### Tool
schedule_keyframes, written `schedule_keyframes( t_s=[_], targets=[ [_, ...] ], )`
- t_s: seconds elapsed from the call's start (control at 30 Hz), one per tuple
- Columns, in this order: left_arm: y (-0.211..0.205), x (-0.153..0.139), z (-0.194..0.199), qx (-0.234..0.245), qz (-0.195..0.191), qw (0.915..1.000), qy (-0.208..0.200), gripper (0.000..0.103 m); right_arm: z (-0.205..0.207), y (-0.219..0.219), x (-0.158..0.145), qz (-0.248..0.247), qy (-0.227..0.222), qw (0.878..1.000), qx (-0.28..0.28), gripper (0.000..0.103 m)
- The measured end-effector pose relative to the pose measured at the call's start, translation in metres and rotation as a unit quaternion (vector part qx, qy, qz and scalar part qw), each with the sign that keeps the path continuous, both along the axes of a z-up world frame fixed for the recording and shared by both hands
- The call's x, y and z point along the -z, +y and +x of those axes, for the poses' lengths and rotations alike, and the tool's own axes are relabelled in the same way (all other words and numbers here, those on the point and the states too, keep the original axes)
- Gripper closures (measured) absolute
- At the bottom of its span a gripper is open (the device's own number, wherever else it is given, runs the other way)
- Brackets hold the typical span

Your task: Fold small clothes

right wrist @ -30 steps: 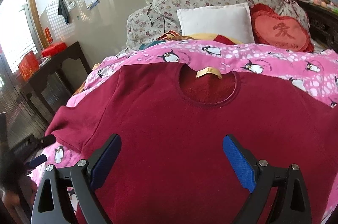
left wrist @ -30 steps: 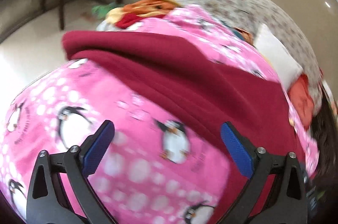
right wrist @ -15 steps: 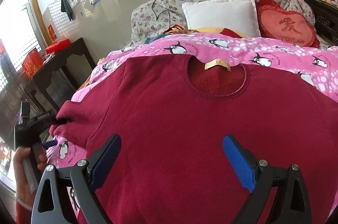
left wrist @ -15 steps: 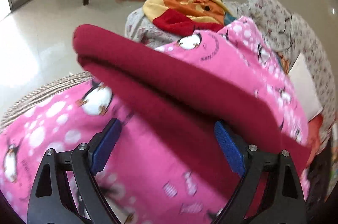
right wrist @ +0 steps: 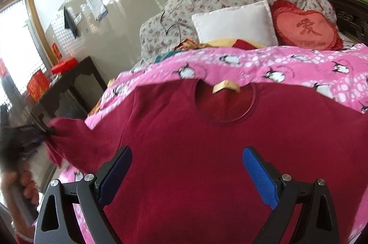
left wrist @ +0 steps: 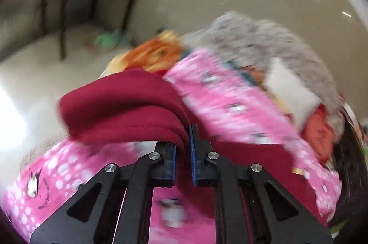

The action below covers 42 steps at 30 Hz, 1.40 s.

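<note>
The left gripper [left wrist: 182,156] is clamped on the sleeve [left wrist: 124,112] of the dark red fleece sweatshirt [right wrist: 207,152], which lies spread on the pink penguin-print blanket [right wrist: 287,69]. The right gripper [right wrist: 187,177] hovers over it, jaws apart. Beyond lie a square white pillow [right wrist: 234,23], a red heart-shaped cushion [right wrist: 306,30] and a dark wooden side table [right wrist: 69,87].
</note>
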<state>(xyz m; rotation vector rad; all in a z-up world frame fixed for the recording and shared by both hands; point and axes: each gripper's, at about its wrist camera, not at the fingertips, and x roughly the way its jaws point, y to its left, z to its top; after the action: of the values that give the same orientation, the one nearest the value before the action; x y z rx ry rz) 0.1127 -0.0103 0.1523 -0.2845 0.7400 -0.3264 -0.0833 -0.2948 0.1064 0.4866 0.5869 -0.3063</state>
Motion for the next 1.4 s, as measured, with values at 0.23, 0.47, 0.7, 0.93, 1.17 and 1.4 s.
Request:
schedule_keyframes(
  t_s=[0.23, 0.47, 0.7, 0.93, 1.17, 1.4],
  targets=[
    [-0.135, -0.032, -0.071, 0.197, 0.014, 0.9787, -0.054, 0.094, -0.032, -0.048, -0.027, 0.0, -0.032, 0.997, 0.067, 0.007],
    [-0.203, 0.042, -0.112, 0.365, 0.021, 0.9307, 0.021, 0.094, -0.081, -0.106, -0.05, -0.012, -0.055, 0.98, 0.19, 0.007],
    [-0.123, 0.022, -0.124, 0.318, -0.014, 0.9477, -0.021, 0.053, -0.052, -0.088, -0.04, 0.029, -0.055, 0.994, 0.094, 0.007],
    [-0.062, 0.024, -0.1, 0.12, 0.048, 0.9864, -0.101, 0.011, 0.001, 0.011, -0.032, -0.041, -0.025, 0.995, -0.087, 0.007],
    [-0.052, 0.074, -0.067, 0.094, 0.027, 0.9951, -0.013, 0.011, 0.066, 0.089, -0.014, -0.262, 0.077, 0.952, -0.14, 0.01],
    [-0.034, 0.089, -0.055, 0.074, 0.002, 0.9973, 0.0, 0.011, 0.1, 0.055, 0.021, -0.238, 0.106, 0.956, -0.138, 0.085]
  ],
)
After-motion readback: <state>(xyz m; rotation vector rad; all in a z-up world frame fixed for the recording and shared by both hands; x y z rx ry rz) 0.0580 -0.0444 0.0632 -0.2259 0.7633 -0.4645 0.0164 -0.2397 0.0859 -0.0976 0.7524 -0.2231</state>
